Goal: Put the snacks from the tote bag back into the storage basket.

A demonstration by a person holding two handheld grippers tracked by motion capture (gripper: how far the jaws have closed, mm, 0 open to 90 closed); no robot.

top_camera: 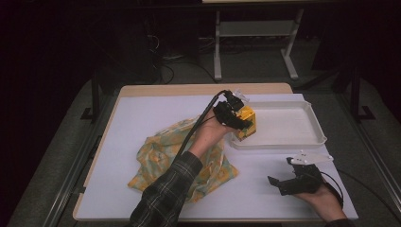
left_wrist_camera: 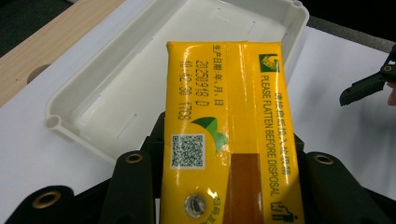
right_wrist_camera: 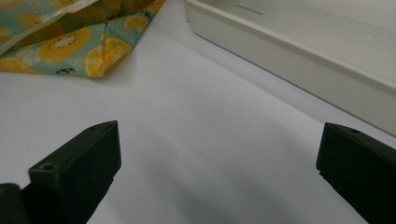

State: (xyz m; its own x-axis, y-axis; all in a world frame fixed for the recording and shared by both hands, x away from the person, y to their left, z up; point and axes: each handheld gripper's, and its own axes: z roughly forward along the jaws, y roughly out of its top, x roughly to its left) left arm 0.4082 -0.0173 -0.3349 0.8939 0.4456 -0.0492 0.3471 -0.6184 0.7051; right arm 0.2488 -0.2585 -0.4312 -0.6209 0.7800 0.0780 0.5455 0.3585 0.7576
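Observation:
A yellow drink carton (left_wrist_camera: 224, 116) with printed text and a QR code sits between the jaws of my left gripper (left_wrist_camera: 229, 172), which is shut on it. In the high view the left gripper (top_camera: 241, 124) holds the yellow carton (top_camera: 247, 121) over the near left corner of the white tray (top_camera: 283, 142). My right gripper (top_camera: 283, 179) rests low at the table's front right, open, with nothing between its jaws (right_wrist_camera: 219, 172). A fruit-print cloth bag (top_camera: 161, 156) lies crumpled at the table's middle, under my left forearm.
The white tray (left_wrist_camera: 107, 70) is empty inside and lies on a white mat (top_camera: 142, 118) covering the wooden table. The fruit-print cloth bag (right_wrist_camera: 70, 42) lies left of the right gripper. A dark floor and metal frame legs are beyond the table.

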